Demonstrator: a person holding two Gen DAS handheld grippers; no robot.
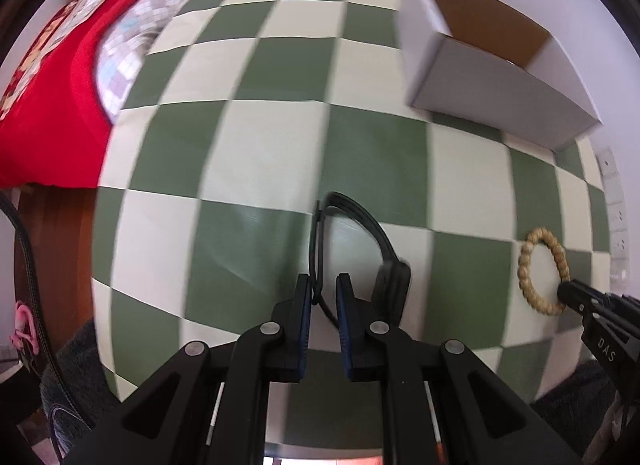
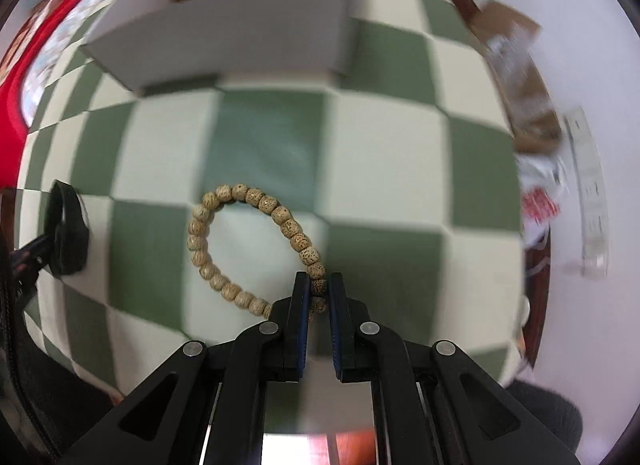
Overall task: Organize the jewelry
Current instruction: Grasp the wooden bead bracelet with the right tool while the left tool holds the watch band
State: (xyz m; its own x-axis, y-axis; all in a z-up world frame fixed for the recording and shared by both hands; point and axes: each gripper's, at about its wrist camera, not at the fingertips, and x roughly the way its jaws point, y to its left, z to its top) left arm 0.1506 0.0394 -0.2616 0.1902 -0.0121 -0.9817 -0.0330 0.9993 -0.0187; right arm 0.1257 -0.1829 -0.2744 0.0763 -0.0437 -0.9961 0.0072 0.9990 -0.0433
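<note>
Desk carries a green/cream checked cloth over most of its top; dark wood rim shows at the far edge. Red fabric with a pastel checked piece beside it lies along the desk's left edge. Box, white outside, brown cardboard inside, open top, sits at the far right corner of the desk in the left wrist view; in the right wrist view it is dead ahead at the far edge. Clutter of cardboard and packaging off the desk's right edge, too blurred to identify. White power strip against the wall beyond that. Left claw is low over the near middle of the desk, pinching a thin black cord loop; the cord runs between the pads, which are narrowly apart around it. The loop joins a wider black band with a thick black block just right of the claw; can't tell what the black item is. Same black piece shows at the left edge of the right wrist view. Right claw is near the desk's near right edge, pads pressed onto the bead bracelet: tan speckled beads, loop lying flat on the cloth, stretching away left of the claw, nearest beads caught between the pads. From the left wrist view the bracelet sits well right of the black item, right claw tip on its near end. Both views motion-blurred.
</note>
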